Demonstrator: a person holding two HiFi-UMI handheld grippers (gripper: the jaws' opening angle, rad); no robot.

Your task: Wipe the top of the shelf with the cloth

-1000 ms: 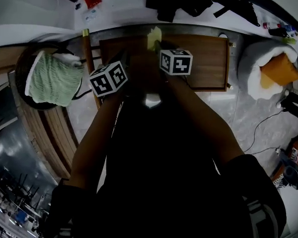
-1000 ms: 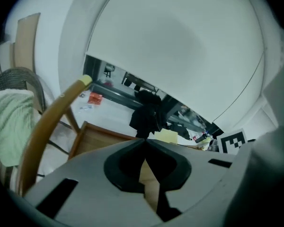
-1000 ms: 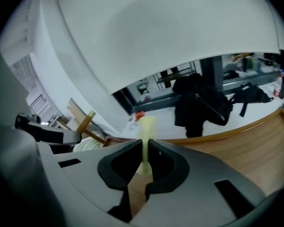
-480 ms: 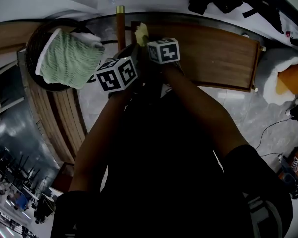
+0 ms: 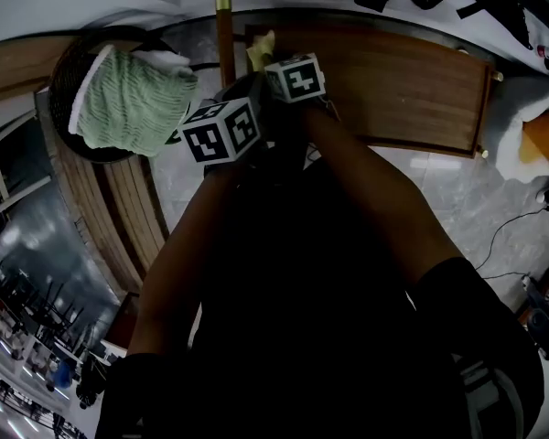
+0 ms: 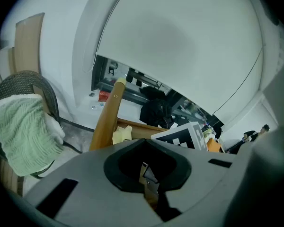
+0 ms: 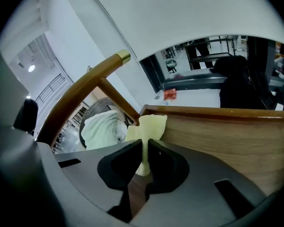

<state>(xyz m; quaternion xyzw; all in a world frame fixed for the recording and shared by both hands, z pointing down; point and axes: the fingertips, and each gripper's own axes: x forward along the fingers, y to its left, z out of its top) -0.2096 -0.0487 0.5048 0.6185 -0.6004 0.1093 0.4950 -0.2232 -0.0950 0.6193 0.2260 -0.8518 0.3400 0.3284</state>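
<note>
The shelf [image 5: 393, 80] is a low piece with a flat brown wooden top and a thin raised lip. It stands on pale marbled floor [image 5: 448, 195] against a white wall. Off its left end sits a round dark woven basket [image 5: 62, 80] with a green ribbed towel [image 5: 128, 103] heaped in it. A varnished wooden post [image 5: 224, 35] with a brass-coloured cap rises between basket and shelf.

The yellow cloth [image 7: 149, 124] is at the left end of the shelf top. The right gripper [image 7: 146, 148] has its jaws closed tight on a fold of it. The soft, crumpled upper part fans out above the jaws and the lower end reaches down to the wood. The left gripper [image 6: 144, 167] hangs just beside it near the post, jaws together. Only a small shiny sliver shows at the seam, and I can't tell what it is.
</note>
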